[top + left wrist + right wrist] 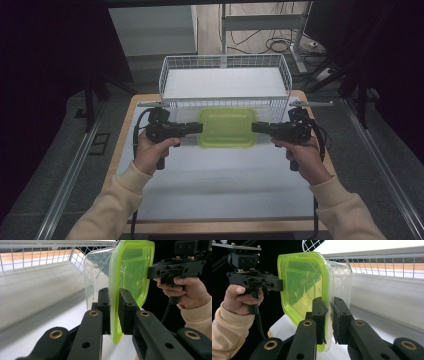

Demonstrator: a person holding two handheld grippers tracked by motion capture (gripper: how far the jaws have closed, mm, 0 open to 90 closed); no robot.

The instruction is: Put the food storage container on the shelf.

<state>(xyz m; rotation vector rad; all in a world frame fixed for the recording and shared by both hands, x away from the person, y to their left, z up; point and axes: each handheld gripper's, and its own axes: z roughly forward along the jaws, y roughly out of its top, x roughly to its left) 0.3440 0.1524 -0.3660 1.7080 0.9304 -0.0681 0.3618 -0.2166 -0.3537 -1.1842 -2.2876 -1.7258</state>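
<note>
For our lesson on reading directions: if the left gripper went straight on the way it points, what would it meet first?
The left gripper, shut on the green-lidded container, points across it at the right gripper; beyond the container, it would probably meet that gripper first.

The wooden-edged table [125, 150] with its white top sits on grey floor [380, 165], metal rails [67, 180] running along both sides of it, and behind it there's a pale desk frame [260, 22] with what look like loose cables [280, 45] underneath, everything around pretty dark.
</note>
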